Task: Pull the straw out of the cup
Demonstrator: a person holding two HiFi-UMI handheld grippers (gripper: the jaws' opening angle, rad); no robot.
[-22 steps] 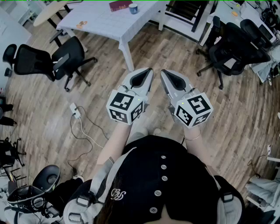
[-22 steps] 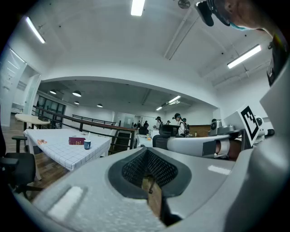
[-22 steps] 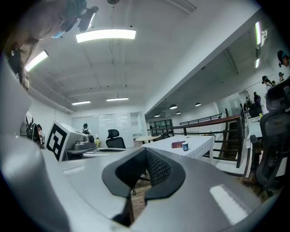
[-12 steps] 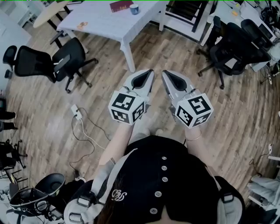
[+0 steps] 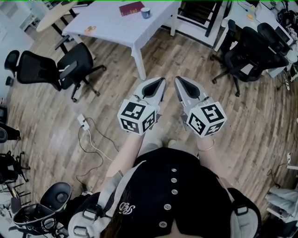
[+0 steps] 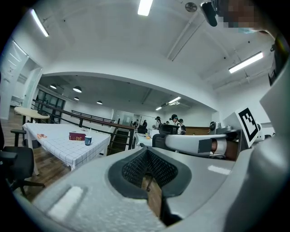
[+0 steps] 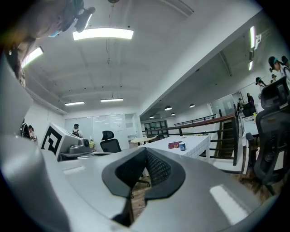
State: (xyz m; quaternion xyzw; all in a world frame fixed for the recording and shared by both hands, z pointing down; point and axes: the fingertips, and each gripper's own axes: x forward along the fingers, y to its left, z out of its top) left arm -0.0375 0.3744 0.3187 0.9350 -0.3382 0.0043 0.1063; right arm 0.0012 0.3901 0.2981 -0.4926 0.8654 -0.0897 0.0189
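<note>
Though far off on a table [image 5: 111, 23], cup [image 5: 145, 12] with straw [image 6: 89, 132]; left tool [image 5: 160, 81], right tool [image 5: 179, 80] clenched empty.

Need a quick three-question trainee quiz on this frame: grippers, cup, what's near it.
1. True or false: the left gripper and the right gripper are both shut and empty.
2. The cup stands on: A) the table B) a shelf C) a tray
3. Fill in: beside the cup lies a red ____.

Key: 1 true; 2 A; 3 book.
</note>
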